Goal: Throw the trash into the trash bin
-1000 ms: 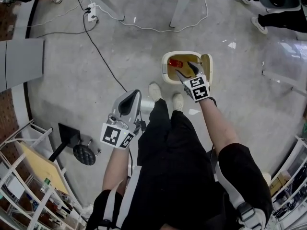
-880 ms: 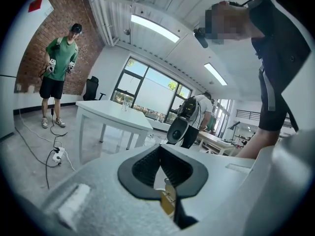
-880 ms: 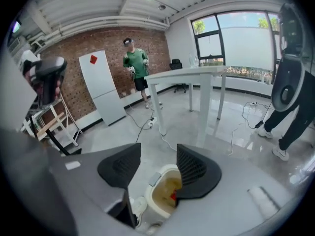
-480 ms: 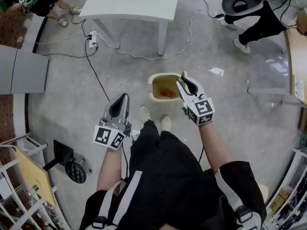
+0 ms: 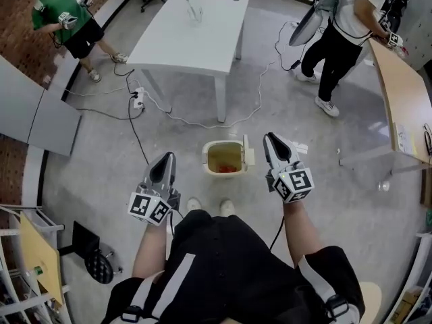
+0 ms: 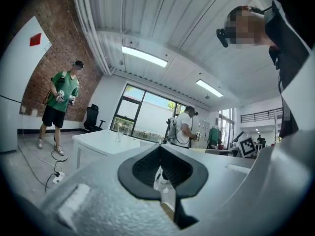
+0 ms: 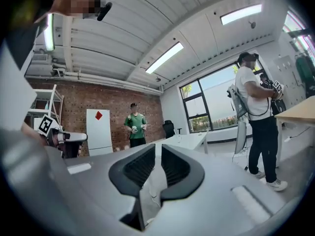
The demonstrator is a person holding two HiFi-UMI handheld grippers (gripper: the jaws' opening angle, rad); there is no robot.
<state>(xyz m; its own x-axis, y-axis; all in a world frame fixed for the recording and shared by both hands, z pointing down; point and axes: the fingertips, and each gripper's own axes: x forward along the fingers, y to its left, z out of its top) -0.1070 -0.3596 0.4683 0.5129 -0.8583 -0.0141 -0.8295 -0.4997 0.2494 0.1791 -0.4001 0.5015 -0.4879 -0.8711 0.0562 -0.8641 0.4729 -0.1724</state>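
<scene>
The cream trash bin point(image 5: 210, 156) stands open on the concrete floor just in front of my feet, its lid point(image 5: 249, 155) tipped up on the right. Red and orange trash point(image 5: 227, 169) lies at its bottom. My right gripper point(image 5: 270, 136) is held level to the right of the bin and well above it. Its jaws are closing to a narrow slit with nothing between them point(image 7: 158, 145). My left gripper point(image 5: 167, 155) is held level to the left of the bin, shut and empty point(image 6: 160, 146).
A white table point(image 5: 196, 25) stands beyond the bin, with a power strip point(image 5: 140, 98) and cables on the floor beside it. A person in green point(image 5: 64, 15) is far left, another in white point(image 5: 344, 25) far right by a wooden desk point(image 5: 405, 100). Shelving point(image 5: 27, 262) is lower left.
Both grippers rose, the right one lifting away from above the bin and narrowing its jaws. The view tilted up, so the bin looks smaller and more of the room shows.
</scene>
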